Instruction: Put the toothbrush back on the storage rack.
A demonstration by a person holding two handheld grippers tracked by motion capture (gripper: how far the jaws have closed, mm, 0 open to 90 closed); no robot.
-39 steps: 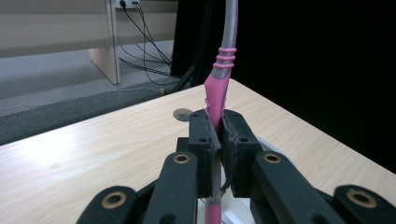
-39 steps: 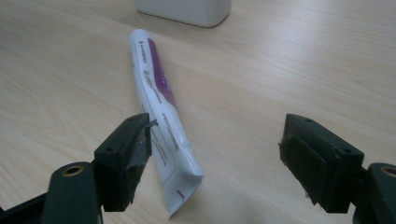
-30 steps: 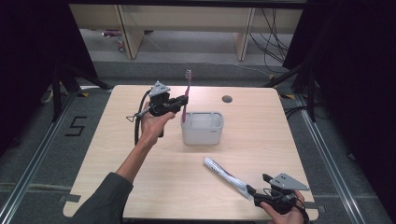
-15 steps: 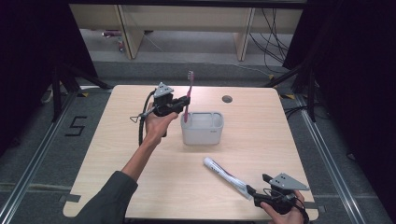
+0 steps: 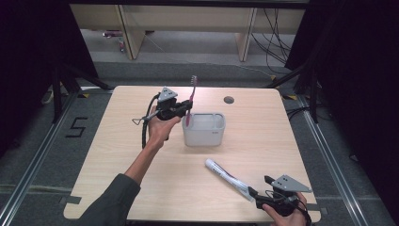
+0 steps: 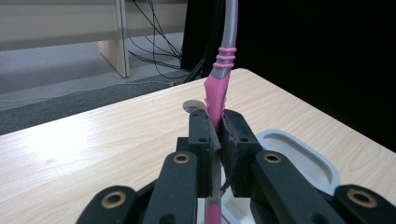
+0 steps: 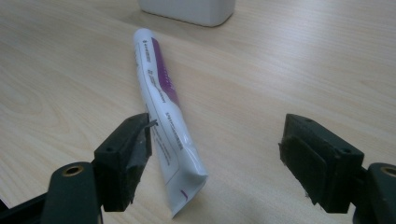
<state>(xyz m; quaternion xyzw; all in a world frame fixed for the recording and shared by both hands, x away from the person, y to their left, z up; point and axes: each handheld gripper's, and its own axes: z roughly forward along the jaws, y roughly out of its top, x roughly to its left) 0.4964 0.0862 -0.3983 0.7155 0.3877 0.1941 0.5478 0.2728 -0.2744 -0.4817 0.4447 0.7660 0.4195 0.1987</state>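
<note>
The left claw [image 5: 181, 109] is pinched on the pink handle of a toothbrush [image 5: 190, 96], holding it upright with the bristle head at the top. The grip sits low on the handle, so the shaft hangs straight over the near-left edge of the white holder [image 5: 203, 129] in the middle of the desk [image 5: 263, 122]. In the left gripper view the handle's lower end runs down between the jaws toward the holder's rim, with an oval slot [image 6: 299, 156] just beside it; this posture looks suited to dropping the brush into a compartment. The right claw [image 5: 256, 197] is spread wide, low near the desk's front edge, its jaws straddling the crimped end of a toothpaste tube [image 7: 164, 105] lying flat, probably ready to close on it
</note>
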